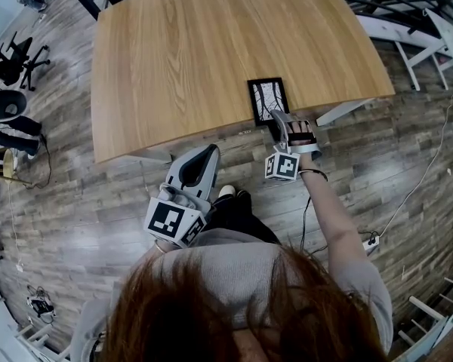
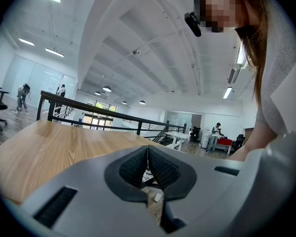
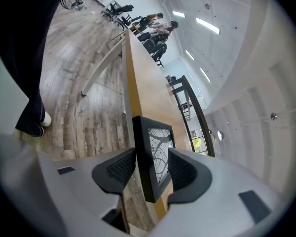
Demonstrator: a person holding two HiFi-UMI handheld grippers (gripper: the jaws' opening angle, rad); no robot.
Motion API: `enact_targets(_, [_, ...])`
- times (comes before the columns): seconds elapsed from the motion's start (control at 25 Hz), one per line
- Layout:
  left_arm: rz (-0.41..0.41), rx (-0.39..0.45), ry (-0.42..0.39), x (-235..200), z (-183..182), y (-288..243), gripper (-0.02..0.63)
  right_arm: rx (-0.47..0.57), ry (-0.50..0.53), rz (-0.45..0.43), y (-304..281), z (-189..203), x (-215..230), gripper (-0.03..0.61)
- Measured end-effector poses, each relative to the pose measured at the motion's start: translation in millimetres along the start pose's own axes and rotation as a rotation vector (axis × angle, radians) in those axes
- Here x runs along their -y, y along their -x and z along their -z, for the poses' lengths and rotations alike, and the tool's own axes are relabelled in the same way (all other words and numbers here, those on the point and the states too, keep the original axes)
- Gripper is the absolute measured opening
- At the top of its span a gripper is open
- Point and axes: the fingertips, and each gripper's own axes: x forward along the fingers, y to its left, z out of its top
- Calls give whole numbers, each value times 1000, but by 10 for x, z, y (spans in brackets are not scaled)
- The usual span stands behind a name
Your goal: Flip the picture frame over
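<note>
A black picture frame [image 1: 268, 101] with a pale branch-pattern print facing up lies flat at the near edge of the wooden table [image 1: 211, 44]. My right gripper [image 1: 275, 119] reaches its near end from off the table. In the right gripper view the frame [image 3: 155, 152] stands edge-on between the jaws, one below the table edge and one above the glass, with gaps to the pads; the right gripper [image 3: 151, 157] is open. My left gripper [image 1: 209, 151] hangs below the table's near edge, close to my body. Its jaws [image 2: 147, 149] meet, shut on nothing.
Wood-plank floor runs along the near side of the table [image 3: 143, 93]. Office chairs [image 1: 15, 59] stand at the far left, and a black railing [image 2: 89, 110] and white tables [image 1: 415, 40] lie beyond the table. A cable and power strip [image 1: 370, 240] lie on the floor at right. People stand far off.
</note>
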Motion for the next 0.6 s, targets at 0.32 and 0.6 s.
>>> enact_targets(0.32, [-7,-8,-8,35,43,-10,8,-3,-94,4,229,5,-27,186])
enact_targets(0.6, [9,1,-10,119,-3,-79,8,1,-100,-1,325,5,-24,186])
